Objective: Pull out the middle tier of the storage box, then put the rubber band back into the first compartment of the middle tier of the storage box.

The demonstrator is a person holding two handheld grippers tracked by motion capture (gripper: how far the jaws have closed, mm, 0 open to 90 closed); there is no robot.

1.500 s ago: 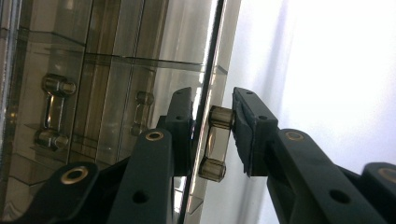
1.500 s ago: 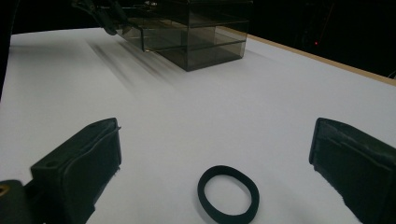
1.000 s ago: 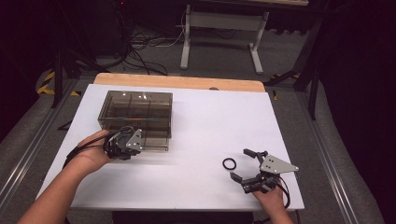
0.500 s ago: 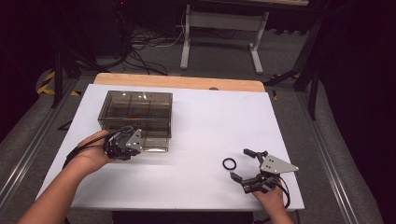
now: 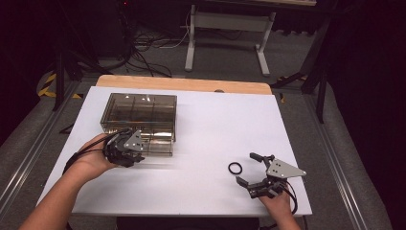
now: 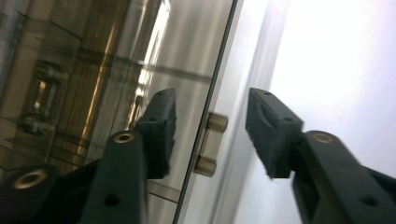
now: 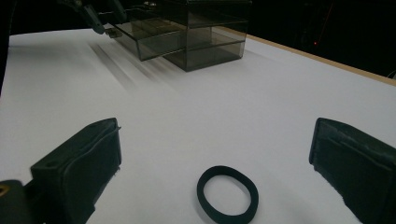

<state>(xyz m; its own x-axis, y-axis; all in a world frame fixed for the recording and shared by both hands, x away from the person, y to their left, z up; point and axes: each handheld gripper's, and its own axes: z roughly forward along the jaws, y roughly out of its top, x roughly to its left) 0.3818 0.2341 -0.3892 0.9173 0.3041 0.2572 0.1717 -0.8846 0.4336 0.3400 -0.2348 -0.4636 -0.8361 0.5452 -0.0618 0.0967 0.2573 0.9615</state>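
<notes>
Left gripper view — fingers (image 6: 159, 135) just opened off brass knob (image 6: 211, 143).

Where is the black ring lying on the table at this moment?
In the high view, the black ring lies flat on the white table near its front right part, just ahead of the open right gripper and far from the smoky box.

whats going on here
A person works at a white table with a hand-held gripper in each hand. The left hand-held gripper is at the front of a smoky clear drawer box; its jaws have just been opening and stand either side of the small brass knob. The right hand-held gripper waits open around a black ring lying on the table.
</notes>
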